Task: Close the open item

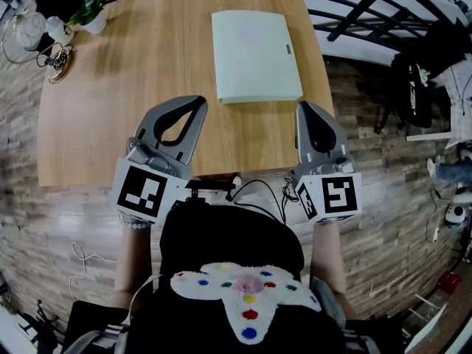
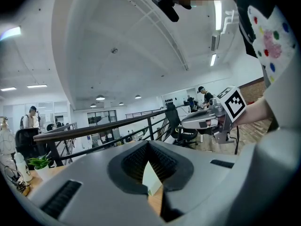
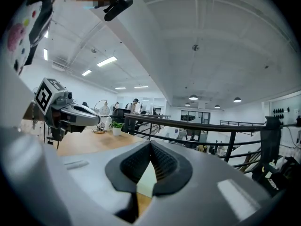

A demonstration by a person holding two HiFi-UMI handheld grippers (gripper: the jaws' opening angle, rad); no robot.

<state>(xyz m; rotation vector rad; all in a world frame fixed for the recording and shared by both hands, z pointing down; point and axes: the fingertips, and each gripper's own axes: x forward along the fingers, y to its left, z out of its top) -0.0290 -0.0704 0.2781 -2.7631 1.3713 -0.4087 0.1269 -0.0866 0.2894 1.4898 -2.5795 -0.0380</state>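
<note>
A pale green flat case (image 1: 255,56) lies on the wooden table (image 1: 133,87), at the far middle, with its lid down flat. My left gripper (image 1: 198,103) hovers over the table's near edge, short of the case's near left corner, jaws shut with nothing in them. Level with it, my right gripper (image 1: 303,108) stands just off the case's near right corner, also shut and empty. In the left gripper view the closed tips (image 2: 149,143) frame a sliver of the case (image 2: 151,180). The right gripper view shows the same past its tips (image 3: 151,144): a strip of the case (image 3: 146,180).
A small plant in a white pot (image 1: 88,17) and a lamp with cables (image 1: 33,34) sit at the table's far left corner. A black railing (image 1: 354,13) runs past the far right side. A black cable (image 1: 254,190) hangs at the table's near edge.
</note>
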